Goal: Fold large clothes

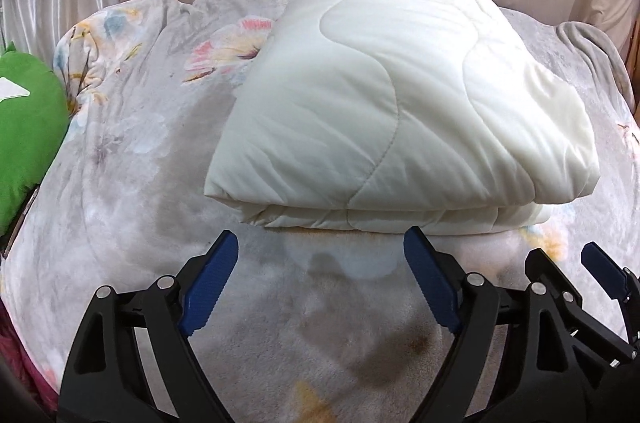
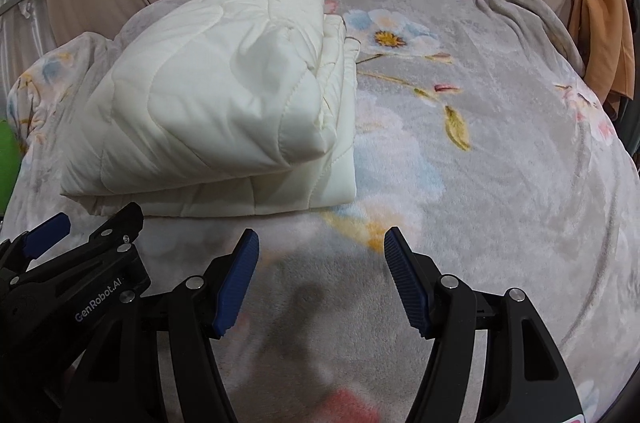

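- The blanket (image 1: 120,183) covered the bed, grey with flowers.
- The quilt (image 1: 400,111), white and folded into a thick stack, lay toward the blanket's far left part, short of its far edge.
- The left gripper (image 1: 320,247) was spread wide and empty, just before the quilt's near edge.
- The right gripper (image 2: 320,243) was spread wide too, empty, over bare blanket beside the quilt's near right corner.

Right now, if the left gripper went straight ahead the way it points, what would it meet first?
Probably the near folded edge of the white quilt, just beyond the open left gripper; depth is uncertain.
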Tool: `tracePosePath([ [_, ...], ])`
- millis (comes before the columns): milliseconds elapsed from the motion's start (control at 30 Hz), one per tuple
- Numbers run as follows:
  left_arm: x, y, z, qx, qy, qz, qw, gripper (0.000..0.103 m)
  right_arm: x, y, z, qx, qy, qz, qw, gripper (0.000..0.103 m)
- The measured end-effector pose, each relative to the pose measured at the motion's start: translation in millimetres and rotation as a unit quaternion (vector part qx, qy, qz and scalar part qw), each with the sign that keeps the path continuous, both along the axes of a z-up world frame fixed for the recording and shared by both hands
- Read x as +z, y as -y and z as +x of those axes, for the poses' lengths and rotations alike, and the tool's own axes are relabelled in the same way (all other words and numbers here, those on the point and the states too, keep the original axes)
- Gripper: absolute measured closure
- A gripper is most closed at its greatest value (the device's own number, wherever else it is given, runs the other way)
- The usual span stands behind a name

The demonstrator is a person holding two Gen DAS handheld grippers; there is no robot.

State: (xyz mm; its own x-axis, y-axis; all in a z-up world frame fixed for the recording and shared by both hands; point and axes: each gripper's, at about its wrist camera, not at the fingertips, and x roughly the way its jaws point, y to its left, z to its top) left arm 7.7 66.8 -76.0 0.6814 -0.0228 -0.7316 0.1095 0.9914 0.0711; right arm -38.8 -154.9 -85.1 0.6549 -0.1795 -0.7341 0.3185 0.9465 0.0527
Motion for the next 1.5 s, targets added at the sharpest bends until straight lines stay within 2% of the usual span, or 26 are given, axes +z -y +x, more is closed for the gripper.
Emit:
tracePosePath([
  [600, 12, -12, 3, 0.008, -0.003, -0.005, 1.0, 0.021, 12, -12, 4, 0.007, 0.001, -0.006, 1.0, 0.039],
  [1500, 9, -5, 4, -0.008, -0.024, -0.01, 0.9996, 0.022, 13, -11, 3, 0.0, -0.01, -0.009, 1.0, 0.039],
])
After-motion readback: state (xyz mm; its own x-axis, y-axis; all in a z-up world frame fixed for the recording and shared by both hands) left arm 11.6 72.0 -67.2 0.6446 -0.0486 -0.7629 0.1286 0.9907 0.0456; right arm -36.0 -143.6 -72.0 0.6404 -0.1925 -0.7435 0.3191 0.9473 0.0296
